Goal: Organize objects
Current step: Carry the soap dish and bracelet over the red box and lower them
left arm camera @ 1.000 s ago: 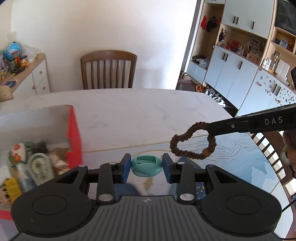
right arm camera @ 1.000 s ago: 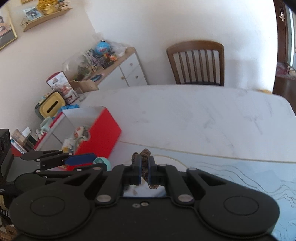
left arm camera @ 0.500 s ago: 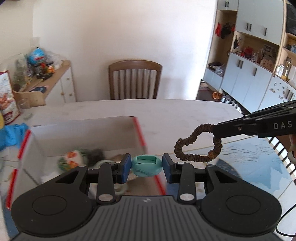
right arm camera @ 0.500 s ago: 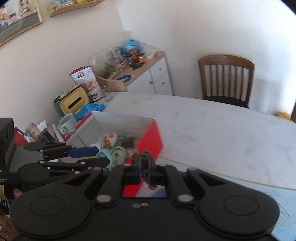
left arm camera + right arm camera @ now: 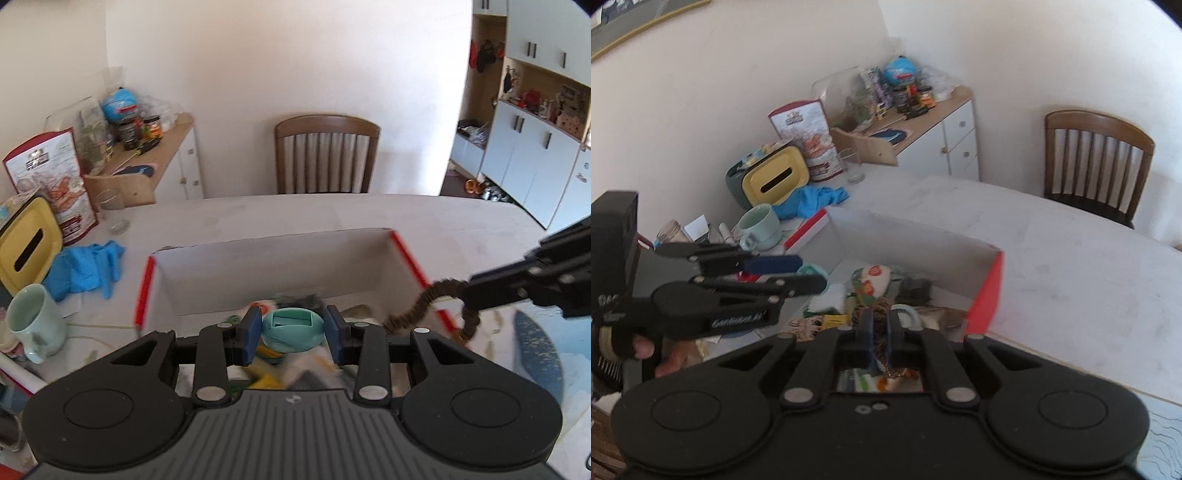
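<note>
The left gripper (image 5: 292, 334) has its jaws clamped on a teal egg-shaped plastic case (image 5: 292, 329), one blue pad on each side, held above the open red-and-white box (image 5: 280, 254) on the tabletop (image 5: 332, 210). The right gripper (image 5: 880, 334) has its jaws pinched tight on a brown coiled hair tie (image 5: 424, 306), whose loop hangs over the box's right wall, near the case.
</note>
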A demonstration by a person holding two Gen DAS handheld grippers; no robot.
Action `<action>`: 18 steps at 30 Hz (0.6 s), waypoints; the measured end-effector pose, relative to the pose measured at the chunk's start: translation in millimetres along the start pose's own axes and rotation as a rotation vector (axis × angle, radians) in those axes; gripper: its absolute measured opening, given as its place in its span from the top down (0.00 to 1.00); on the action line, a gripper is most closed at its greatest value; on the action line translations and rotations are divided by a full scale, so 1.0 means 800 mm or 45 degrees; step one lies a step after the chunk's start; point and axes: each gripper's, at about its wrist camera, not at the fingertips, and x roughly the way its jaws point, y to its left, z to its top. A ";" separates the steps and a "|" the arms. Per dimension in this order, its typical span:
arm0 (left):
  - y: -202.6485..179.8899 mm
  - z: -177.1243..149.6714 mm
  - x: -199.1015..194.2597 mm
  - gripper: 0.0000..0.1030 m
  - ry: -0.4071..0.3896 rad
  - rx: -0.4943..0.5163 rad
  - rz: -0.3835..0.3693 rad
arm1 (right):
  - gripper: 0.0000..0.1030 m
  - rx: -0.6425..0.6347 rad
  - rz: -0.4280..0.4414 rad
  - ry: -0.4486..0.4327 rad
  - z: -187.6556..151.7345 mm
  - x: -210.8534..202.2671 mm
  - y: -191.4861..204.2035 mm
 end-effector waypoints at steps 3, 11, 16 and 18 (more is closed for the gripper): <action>0.019 -0.002 0.012 0.65 0.022 -0.008 0.020 | 0.95 -0.008 0.012 0.029 0.003 0.016 0.013; 0.049 -0.010 0.054 0.65 0.086 -0.003 0.044 | 0.95 -0.048 0.033 0.120 0.002 0.058 0.046; 0.054 -0.012 0.078 0.65 0.130 -0.007 0.038 | 0.95 -0.074 0.024 0.182 -0.004 0.088 0.062; 0.053 -0.011 0.086 0.65 0.149 -0.006 0.029 | 0.95 -0.080 0.012 0.204 -0.006 0.099 0.065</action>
